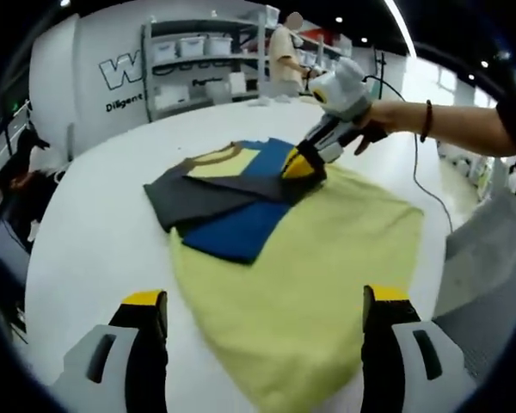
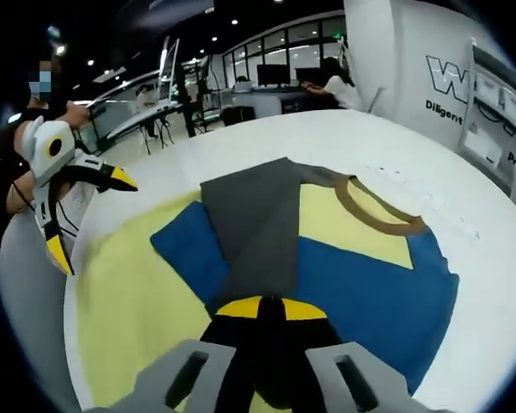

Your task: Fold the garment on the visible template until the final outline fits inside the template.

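A yellow shirt (image 1: pixel 327 258) with a blue panel (image 1: pixel 236 231), a grey sleeve (image 1: pixel 189 198) and a tan collar (image 1: pixel 215 157) lies on the round white table (image 1: pixel 95 241). My right gripper (image 1: pixel 299 166) reaches in from the right, shut on the grey sleeve where it lies over the blue panel. In the right gripper view its yellow tips (image 2: pixel 271 308) meet on the grey sleeve (image 2: pixel 258 224), which stretches away across the blue panel (image 2: pixel 370 301) towards the collar (image 2: pixel 374 215). My left gripper (image 1: pixel 262 301) hangs open above the shirt's near yellow hem, also seen as the left gripper (image 2: pixel 89 217) at the table's edge.
Shelves with white bins (image 1: pixel 189 52) and a standing person (image 1: pixel 284 52) are beyond the table. A cable (image 1: pixel 423 185) hangs from the hand holding the right gripper. Grey clothing (image 1: pixel 490 258) is at the right. Desks and seated people (image 2: pixel 327 82) fill the far room.
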Motion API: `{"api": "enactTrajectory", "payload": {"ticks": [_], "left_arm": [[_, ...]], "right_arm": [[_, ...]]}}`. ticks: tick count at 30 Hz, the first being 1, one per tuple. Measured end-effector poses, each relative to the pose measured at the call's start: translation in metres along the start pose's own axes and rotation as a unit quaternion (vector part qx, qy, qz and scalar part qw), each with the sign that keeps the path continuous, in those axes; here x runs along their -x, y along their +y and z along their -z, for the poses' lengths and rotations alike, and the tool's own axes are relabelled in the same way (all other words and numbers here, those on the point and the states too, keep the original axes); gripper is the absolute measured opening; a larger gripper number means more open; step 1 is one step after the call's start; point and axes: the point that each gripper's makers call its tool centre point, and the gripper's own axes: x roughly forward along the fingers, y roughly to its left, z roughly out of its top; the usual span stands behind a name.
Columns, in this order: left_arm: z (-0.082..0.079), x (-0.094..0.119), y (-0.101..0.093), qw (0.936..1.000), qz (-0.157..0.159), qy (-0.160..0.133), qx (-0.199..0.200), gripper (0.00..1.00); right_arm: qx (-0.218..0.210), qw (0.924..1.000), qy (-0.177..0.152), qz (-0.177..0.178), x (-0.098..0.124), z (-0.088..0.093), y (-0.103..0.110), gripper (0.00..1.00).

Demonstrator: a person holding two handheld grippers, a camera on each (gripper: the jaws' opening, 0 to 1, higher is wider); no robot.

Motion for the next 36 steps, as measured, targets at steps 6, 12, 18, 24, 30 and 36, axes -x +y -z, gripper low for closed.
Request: {"api": "enactTrajectory", "payload": {"ticks": [6, 12, 18, 24, 30, 36], "left_arm": [[-0.001, 0.000, -0.003, 1.0000, 0.005, 0.000, -0.001, 0.92], [-0.003, 0.000, -0.005, 1.0000, 0.008, -0.004, 0.002, 0.92], [-0.009, -0.001, -0.010, 0.9998, 0.014, -0.013, -0.005, 0.92], [-0.011, 0.000, -0.008, 0.9998, 0.012, -0.017, -0.005, 0.92], [-0.011, 0.001, -0.007, 0.9998, 0.011, -0.016, -0.007, 0.92], [-0.011, 0.000, -0.009, 0.9997, 0.014, -0.016, -0.008, 0.92]], "right_arm": [[-0.009, 0.9999, -0.009, -0.001, 0.008, -0.004, -0.001, 0.00], [-0.042, 0.9978, -0.032, 0.042, 0.021, -0.011, -0.020, 0.00], [-0.094, 0.9889, -0.041, 0.107, 0.041, -0.001, -0.049, 0.00], [-0.146, 0.9720, -0.055, 0.175, 0.057, 0.012, -0.073, 0.00], [-0.153, 0.9609, -0.043, 0.227, 0.068, 0.026, -0.084, 0.00], [-0.169, 0.9514, -0.041, 0.254, 0.073, 0.037, -0.092, 0.00]]}}
